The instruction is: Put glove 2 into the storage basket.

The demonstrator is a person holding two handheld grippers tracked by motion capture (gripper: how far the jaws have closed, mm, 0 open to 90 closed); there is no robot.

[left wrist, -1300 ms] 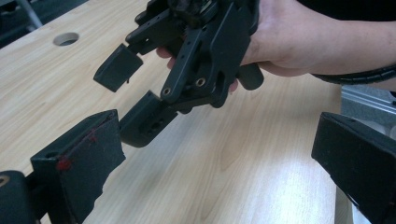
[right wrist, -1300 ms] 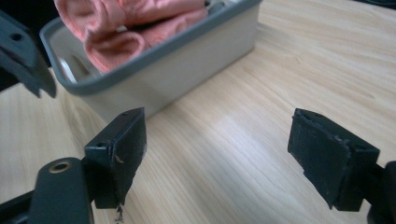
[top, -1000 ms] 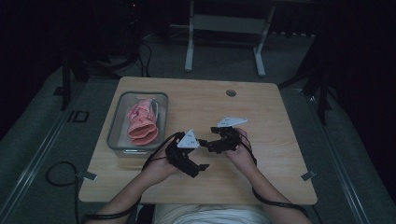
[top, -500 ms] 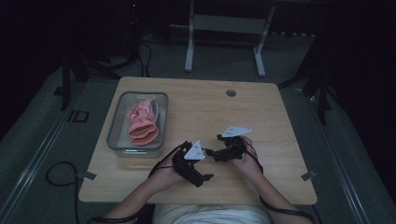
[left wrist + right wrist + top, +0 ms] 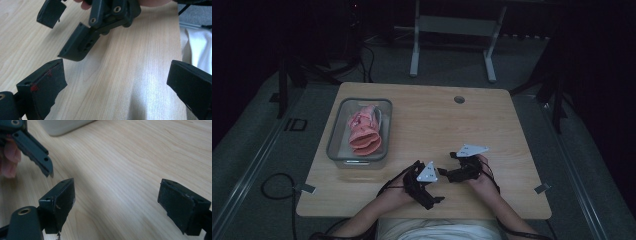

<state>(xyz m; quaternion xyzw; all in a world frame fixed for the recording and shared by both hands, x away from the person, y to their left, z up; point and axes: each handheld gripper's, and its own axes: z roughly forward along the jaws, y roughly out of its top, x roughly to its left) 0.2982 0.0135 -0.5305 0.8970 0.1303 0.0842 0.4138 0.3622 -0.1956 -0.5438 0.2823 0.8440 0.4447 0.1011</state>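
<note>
High view showed a clear tray (image 5: 335,150) at the table's (image 5: 432,125) left side with a pink cloth (image 5: 364,131) bundled inside, well apart from both tools. Nearer the front edge, the left gripper (image 5: 436,199) had its jaws spread wide over bare wood, holding and touching nothing. Just to its right, the right gripper (image 5: 443,172) pointed toward it with jaws likewise spread and empty, the two tools close together but apart.
</note>
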